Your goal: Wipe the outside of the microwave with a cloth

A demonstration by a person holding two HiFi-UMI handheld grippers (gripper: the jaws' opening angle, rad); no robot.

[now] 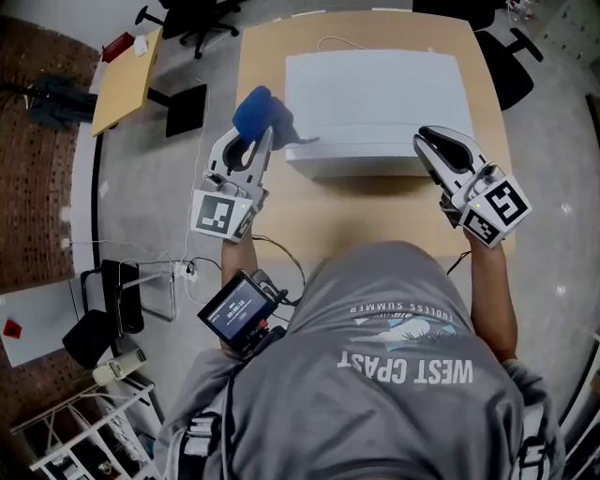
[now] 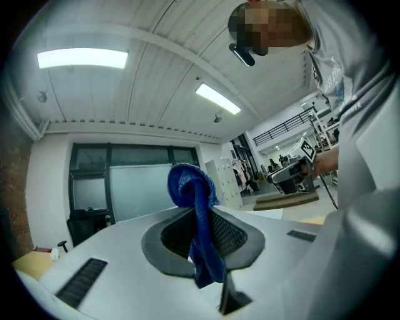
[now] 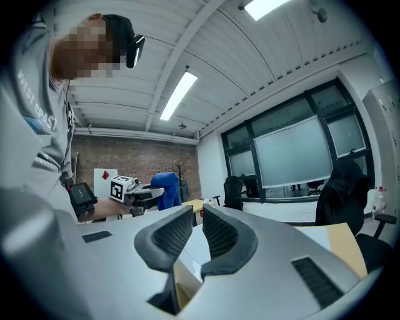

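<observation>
The white microwave (image 1: 375, 103) stands on a wooden table (image 1: 375, 220). My left gripper (image 1: 260, 136) hovers at the microwave's front left corner, shut on a bunched blue cloth (image 1: 258, 112). In the left gripper view the cloth (image 2: 194, 200) hangs pinched between the jaws, its knot above the left gripper (image 2: 203, 219). My right gripper (image 1: 427, 141) is by the front right corner, jaws nearly together with nothing between them. In the right gripper view, the right gripper (image 3: 198, 215) points level over the white top, with the cloth (image 3: 164, 187) far off.
Office chairs (image 1: 197, 19) stand behind the table, another (image 1: 511, 66) at the back right. A wooden board (image 1: 127, 80) lies on the floor at left. A screen device (image 1: 239, 309) hangs at the person's waist. A wire rack (image 1: 84, 441) is at the lower left.
</observation>
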